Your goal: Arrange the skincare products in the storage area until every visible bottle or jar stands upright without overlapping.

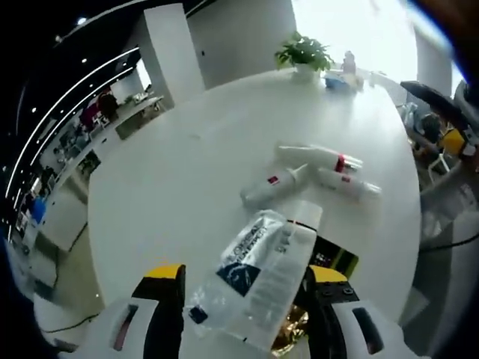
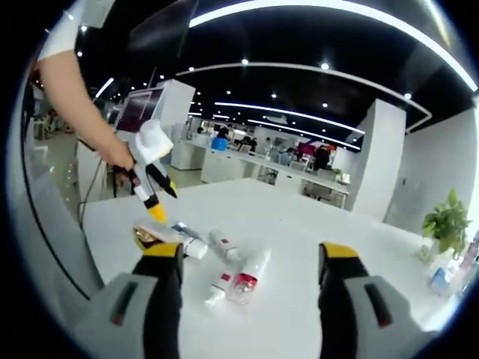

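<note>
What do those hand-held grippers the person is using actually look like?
Each hand-held gripper has two chunky jaws: white bodies with dark slots, black fingers and yellow tips. The left gripper and the right gripper match. In the right gripper view the left one has a white body on top, and the person's arm wears a short white sleeve.

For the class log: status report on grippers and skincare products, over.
Left gripper open around flat tube. Right gripper open, empty. Three bottles lying down on table.
</note>
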### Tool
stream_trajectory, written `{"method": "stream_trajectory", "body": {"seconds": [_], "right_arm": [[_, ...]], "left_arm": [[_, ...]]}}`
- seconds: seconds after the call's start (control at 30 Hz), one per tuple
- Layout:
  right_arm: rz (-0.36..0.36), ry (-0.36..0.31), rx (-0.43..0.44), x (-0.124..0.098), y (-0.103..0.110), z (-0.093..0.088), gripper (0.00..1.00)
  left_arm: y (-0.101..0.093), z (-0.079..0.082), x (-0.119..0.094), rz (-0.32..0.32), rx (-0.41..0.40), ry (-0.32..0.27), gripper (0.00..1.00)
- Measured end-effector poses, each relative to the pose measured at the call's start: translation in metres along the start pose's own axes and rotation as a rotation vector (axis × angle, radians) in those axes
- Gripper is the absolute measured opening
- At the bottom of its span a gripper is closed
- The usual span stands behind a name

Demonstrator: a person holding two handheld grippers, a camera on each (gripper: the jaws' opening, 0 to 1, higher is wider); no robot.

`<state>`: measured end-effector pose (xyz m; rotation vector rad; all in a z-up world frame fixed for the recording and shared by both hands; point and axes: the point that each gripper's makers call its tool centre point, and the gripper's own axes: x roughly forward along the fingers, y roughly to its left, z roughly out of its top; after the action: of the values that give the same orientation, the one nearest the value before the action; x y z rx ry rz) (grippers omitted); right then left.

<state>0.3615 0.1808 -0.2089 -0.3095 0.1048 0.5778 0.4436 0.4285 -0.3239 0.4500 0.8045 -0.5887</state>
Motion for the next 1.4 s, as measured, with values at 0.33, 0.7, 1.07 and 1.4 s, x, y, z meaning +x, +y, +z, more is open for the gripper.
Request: {"method": "stream_trajectory", "body": {"seconds": [0.33,0.7,1.07,1.4], "right_arm": [[0.000,0.000,-0.003,-0.001,0.000,-0.001,0.74],[0.025,0.012,-0.010,0.001,0.004,-0.003,0.74],[0.057,0.027,-0.014,0.004,0.010,-0.006,0.73],[0.089,0.043,-0.025,0.005,0.017,-0.009,0.72]], "left_arm": [[-0.005,-0.010,0.006,0.000,0.030,0.060,0.67],[-0.022,-0.017,0.020,-0.038,0.069,0.083,0.67],[-0.033,-0.015,0.033,-0.067,0.095,0.088,0.62],[-0.039,-0.025,0.043,-0.097,0.129,0.120,0.49]]}}
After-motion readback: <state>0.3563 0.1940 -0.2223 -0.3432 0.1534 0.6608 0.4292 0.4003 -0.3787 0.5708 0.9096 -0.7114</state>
